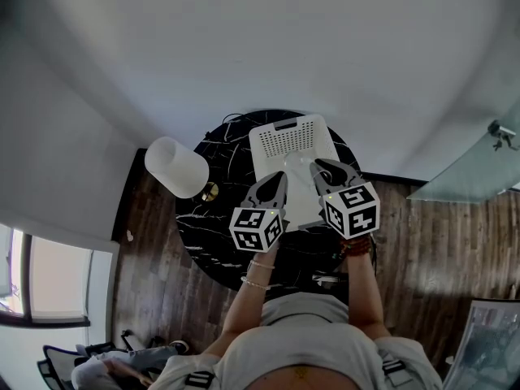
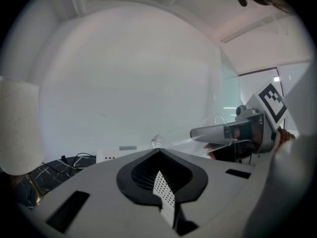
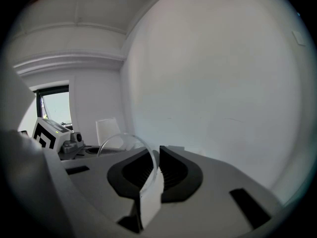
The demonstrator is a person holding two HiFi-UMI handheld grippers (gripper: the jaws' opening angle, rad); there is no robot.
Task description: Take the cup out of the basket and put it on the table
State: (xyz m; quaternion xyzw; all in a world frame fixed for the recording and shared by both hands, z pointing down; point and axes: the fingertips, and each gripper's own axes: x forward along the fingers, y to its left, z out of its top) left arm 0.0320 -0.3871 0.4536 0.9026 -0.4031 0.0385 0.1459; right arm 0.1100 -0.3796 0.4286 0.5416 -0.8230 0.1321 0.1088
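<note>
The clear cup (image 3: 128, 144) hung over the white basket (image 1: 294, 135), its rim pinched between the nearly closed fingers of the right gripper (image 3: 157, 163). The left gripper (image 2: 159, 155) hovered beside it above the round black table (image 1: 203, 222), fingers pressed together and empty.

Left gripper (image 1: 278, 179) jaws together; right gripper (image 1: 322, 169) clamped on cup (image 3: 130, 144) rim; both over basket (image 1: 268, 136).

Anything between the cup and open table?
Only the white basket, directly under the clear cup that the right tongs grip by its rim. The left tongs hover alongside, shut. Bare table lies to the left.
</note>
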